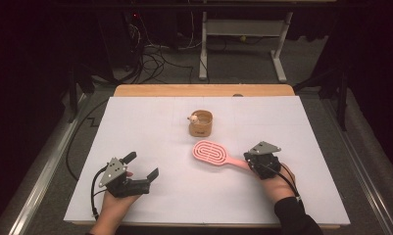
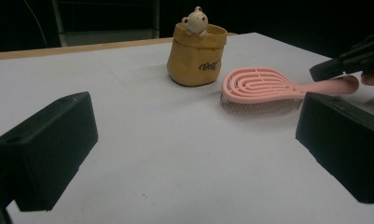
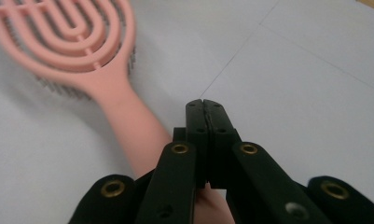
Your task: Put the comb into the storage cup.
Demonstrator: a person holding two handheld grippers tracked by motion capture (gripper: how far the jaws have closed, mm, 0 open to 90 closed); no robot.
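A pink hairbrush (image 1: 211, 152) (image 2: 259, 84) (image 3: 77, 37) lies flat on the white table cover, head toward the middle and handle toward the right. My right gripper (image 1: 253, 164) (image 3: 205, 105) is shut, its jaws pressed together with nothing between them. They sit just over the end of the brush handle, which runs beneath and to their left. My left gripper (image 1: 142, 165) (image 2: 194, 154) rests at the near left, open wide and holding nothing, facing the brush and a tan cup (image 1: 201, 125) (image 2: 196, 60). A small bear figure (image 2: 195, 21) peeks over the cup's rim.
The white cover (image 1: 159, 196) spans the table, and a wooden edge (image 1: 204, 90) shows at the far side. Beyond it are dark floor, cables and desk legs (image 1: 203, 54). In the left gripper view the right gripper (image 2: 343, 63) shows at the far right.
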